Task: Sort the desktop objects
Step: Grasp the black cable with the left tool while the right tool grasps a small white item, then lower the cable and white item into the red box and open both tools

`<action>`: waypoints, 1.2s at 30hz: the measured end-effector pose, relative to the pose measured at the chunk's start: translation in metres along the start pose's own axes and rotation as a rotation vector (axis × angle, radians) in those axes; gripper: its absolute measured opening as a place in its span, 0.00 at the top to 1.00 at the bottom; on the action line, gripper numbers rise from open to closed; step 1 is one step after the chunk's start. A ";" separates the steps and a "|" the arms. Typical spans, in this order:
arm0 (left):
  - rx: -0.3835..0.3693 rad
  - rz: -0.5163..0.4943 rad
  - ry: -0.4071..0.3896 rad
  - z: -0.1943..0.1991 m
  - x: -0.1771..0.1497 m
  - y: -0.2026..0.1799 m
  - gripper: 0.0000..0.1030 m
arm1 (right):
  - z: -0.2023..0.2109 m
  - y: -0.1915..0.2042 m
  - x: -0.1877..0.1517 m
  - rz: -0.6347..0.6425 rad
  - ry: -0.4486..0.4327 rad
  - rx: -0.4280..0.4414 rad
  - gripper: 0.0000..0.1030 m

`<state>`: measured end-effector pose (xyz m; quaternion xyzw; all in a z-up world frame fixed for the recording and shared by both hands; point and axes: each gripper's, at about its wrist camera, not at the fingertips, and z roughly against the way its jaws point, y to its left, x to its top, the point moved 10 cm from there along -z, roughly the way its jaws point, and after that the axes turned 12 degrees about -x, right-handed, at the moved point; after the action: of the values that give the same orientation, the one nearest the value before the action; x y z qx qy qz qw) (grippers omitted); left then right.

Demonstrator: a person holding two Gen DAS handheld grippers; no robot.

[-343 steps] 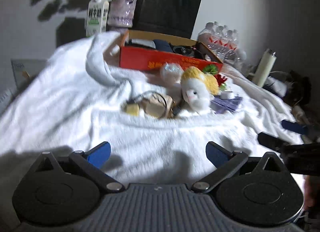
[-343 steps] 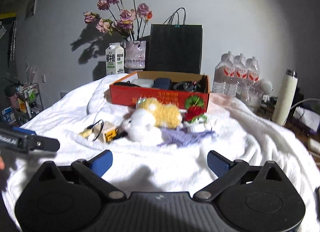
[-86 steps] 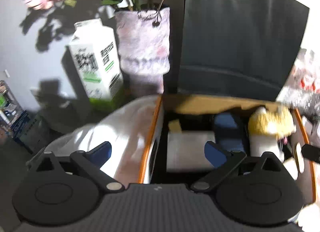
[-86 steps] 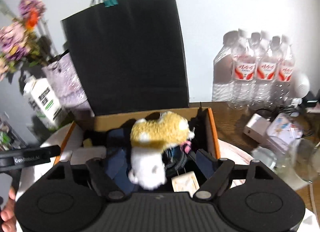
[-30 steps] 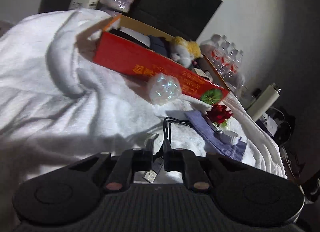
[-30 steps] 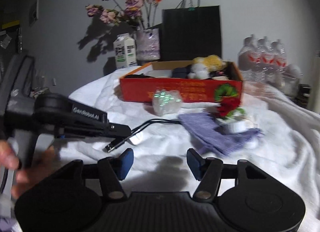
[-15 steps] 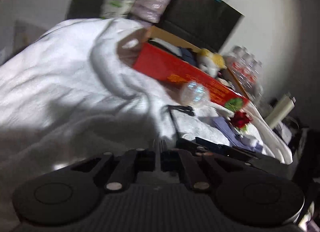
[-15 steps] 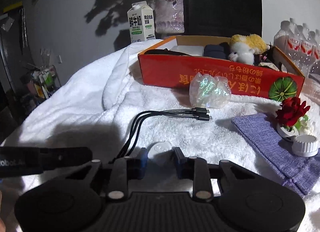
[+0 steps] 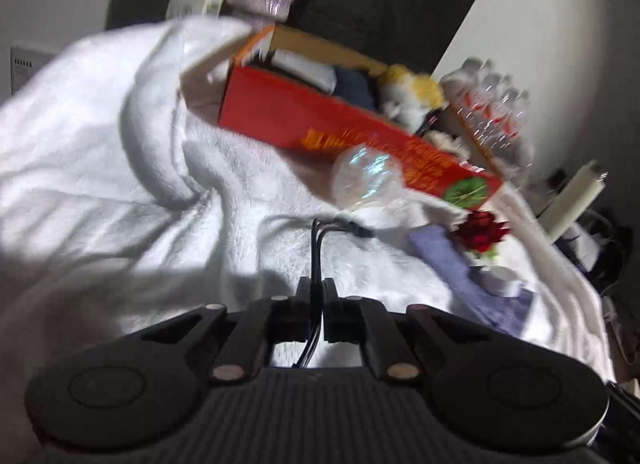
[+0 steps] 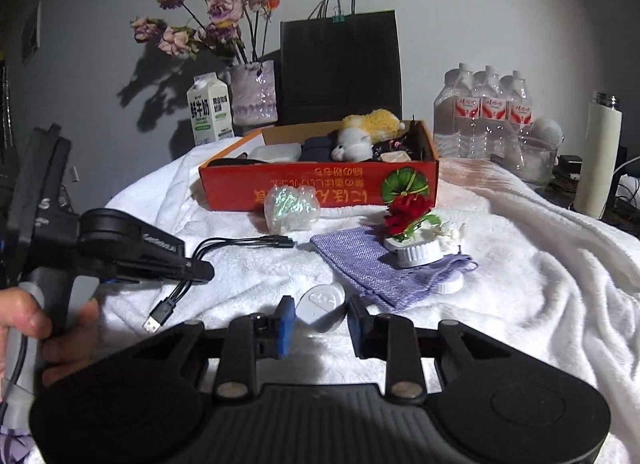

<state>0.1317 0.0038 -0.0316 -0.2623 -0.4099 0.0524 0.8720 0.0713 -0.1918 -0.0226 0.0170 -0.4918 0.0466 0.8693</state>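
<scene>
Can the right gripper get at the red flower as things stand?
Probably not yet. The right gripper looks shut on a small white case, so its jaws are taken. The path itself looks free: the red flower stands ahead on the purple pouch, with nothing between.

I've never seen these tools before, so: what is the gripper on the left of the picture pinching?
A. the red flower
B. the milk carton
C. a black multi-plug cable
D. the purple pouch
C: the left gripper is shut on the black cable, whose USB plug dangles below it.
</scene>
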 end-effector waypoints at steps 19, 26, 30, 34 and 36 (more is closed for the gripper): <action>-0.074 -0.157 -0.129 0.044 0.177 -0.061 0.95 | 0.002 0.002 0.132 0.060 -0.183 0.125 0.74; -0.140 -0.082 -0.250 -0.033 0.263 -0.051 0.95 | -0.081 0.009 0.191 0.067 -0.136 0.133 0.74; -0.128 -0.023 -0.280 -0.087 0.294 -0.026 0.94 | -0.137 0.021 0.199 0.084 -0.079 0.119 0.74; 0.091 0.055 -0.180 -0.161 0.278 0.044 0.94 | -0.192 0.027 0.193 0.099 0.017 0.110 0.74; 0.189 0.091 -0.097 -0.182 0.258 0.075 0.89 | -0.218 0.025 0.192 0.093 0.065 0.095 0.74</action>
<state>0.4463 0.0713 0.0127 -0.1945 -0.4326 0.1426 0.8687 0.3538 -0.1383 0.0292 0.0337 -0.4610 0.1108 0.8798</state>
